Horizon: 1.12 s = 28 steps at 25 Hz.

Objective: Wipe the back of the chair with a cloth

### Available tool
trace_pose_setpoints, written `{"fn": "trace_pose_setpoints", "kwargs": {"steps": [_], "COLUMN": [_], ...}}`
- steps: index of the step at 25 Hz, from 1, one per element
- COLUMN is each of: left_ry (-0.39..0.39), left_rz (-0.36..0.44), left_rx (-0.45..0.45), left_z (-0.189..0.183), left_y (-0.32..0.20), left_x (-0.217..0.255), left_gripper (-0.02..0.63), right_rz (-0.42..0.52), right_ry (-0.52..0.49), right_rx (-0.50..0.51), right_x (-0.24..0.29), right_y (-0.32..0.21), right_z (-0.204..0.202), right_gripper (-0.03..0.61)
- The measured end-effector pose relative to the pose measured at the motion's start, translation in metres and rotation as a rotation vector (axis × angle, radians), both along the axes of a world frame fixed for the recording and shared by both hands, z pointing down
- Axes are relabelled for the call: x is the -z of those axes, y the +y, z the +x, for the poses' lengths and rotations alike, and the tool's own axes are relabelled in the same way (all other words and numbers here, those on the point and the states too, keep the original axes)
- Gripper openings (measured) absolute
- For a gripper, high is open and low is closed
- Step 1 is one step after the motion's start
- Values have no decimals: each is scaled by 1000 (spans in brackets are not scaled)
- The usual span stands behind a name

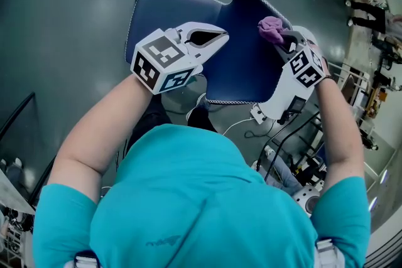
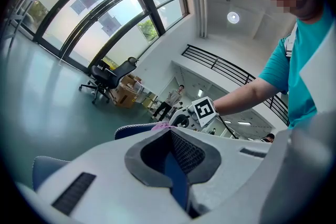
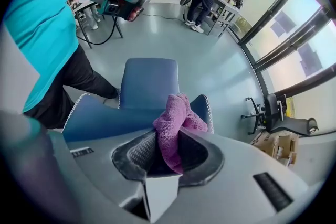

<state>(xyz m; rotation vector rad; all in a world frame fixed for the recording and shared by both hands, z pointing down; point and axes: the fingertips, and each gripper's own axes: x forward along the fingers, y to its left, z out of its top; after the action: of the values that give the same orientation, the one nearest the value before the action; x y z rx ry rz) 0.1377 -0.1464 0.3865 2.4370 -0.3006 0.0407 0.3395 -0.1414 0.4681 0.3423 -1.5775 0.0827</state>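
Chair back (image 1: 242, 66), blue padded, with the purple cloth (image 1: 271, 28) at its upper edge.
My right gripper (image 1: 287, 42) is clamped on the cloth, which bunches out past the jaws. My left gripper (image 1: 218, 39) is pinched onto the blue edge of the chair back on the opposite side.

Head view: above person's head, facing steeply down, near chair (image 1: 245, 66), left gripper (image 1: 221, 39), right gripper (image 1: 282, 39). Left gripper view: low along own jaws, faces across chair top toward right gripper. Right gripper view: close, faces down chair toward left gripper. All three share chair, cloth (image 1: 271, 28)
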Motion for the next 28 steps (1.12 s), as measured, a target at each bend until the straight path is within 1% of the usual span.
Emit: {"fn": "trace_pose_setpoints", "kwargs": {"steps": [20, 26, 28], "left_ry": [3, 3, 5], "left_rz": [12, 18, 22], "left_rx": [0, -7, -8], "left_z": [1, 2, 3], "left_y": [14, 30, 43], "left_x": [6, 0, -1], "left_gripper": [-5, -5, -5], "right_rz": [-20, -33, -37], "right_ry": [-71, -95, -102], "right_rx": [-35, -44, -43], "right_x": [5, -1, -2], "right_y": [61, 94, 113], "right_z": [-8, -14, -15], "right_gripper": [92, 92, 92]}}
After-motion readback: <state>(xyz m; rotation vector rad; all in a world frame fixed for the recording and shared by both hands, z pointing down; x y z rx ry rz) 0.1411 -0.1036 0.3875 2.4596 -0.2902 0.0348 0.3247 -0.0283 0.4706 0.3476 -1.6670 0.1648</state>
